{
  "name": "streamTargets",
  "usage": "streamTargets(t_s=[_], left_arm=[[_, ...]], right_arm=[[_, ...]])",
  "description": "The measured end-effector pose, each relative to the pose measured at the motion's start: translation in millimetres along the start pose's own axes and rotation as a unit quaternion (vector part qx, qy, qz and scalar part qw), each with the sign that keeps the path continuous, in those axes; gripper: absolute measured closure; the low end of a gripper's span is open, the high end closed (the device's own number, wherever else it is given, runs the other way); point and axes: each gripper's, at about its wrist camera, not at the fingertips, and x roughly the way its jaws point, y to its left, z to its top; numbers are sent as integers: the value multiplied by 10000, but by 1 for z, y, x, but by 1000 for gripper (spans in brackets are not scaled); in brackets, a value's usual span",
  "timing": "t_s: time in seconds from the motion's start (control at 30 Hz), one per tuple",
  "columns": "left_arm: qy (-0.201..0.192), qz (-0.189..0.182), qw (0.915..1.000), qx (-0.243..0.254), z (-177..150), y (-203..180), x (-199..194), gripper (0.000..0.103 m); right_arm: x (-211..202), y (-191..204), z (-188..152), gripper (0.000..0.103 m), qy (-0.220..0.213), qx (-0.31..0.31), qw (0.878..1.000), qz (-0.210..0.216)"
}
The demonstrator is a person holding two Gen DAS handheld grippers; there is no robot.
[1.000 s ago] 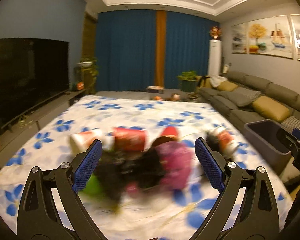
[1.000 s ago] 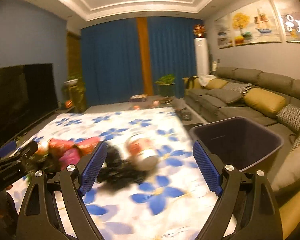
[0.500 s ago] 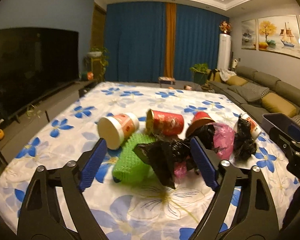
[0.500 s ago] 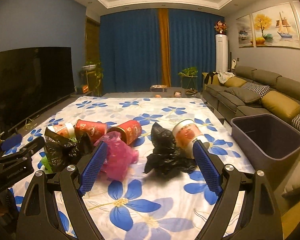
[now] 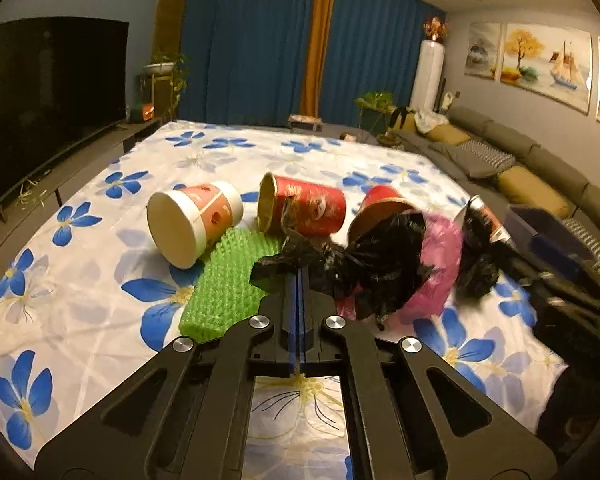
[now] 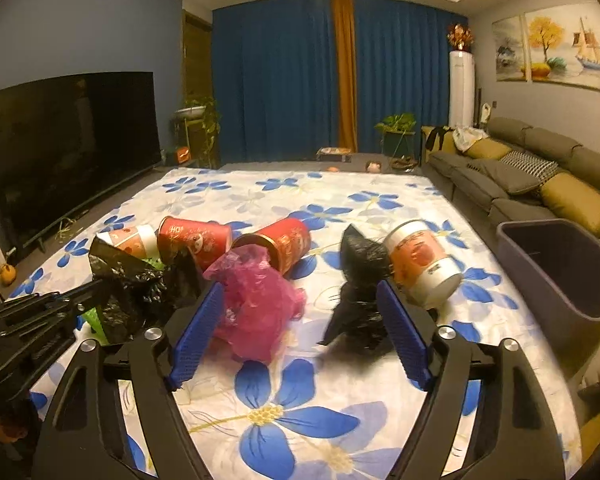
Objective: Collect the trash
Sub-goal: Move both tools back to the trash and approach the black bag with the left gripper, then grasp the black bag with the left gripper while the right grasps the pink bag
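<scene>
The left gripper [image 5: 299, 280] has its jaws squeezed together on the near edge of a crumpled black bag [image 5: 364, 264], so the pick-up step is under way on that side. The bag lies on the flowered sheet [image 5: 80, 300] amid the litter: a green sponge [image 5: 228, 284] just beside it, a pink bag [image 5: 440, 276] touching it, paper cups [image 5: 192, 220] tipped over behind. The right gripper [image 6: 300, 320] has been narrowing its jaws, yet they stand well apart, pads pressing on nothing; a second black bag [image 6: 356, 300] lies between them toward the right pad, with the pink bag by the left pad. The grey bin [image 6: 560, 264] waits off to the right by the sofa. Next, I reckon, the left lifts and carries its bag to the bin without dragging the pink one, while the right closes on its own bag.
</scene>
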Motion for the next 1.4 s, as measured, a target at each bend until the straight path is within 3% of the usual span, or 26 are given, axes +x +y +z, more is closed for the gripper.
streamTargets(t_s=[0.17,0.37,0.73,1.4], left_arm=[[-501,-102,9987,-63,14,4,-31,103],[-968,-258,9948,-206,32,16,-63,103],[-1092,-185,9935,-280,35,28,-74,103],[-1256,-161,9919,-75,41,9,-95,103]], right_arm=[[18,11,2,34,148,-73,9998,76],[38,20,4,47,377,-102,9991,179],[44,24,2,96,508,-204,9979,342],[-59,-15,26,99,-557,-7,9981,259]])
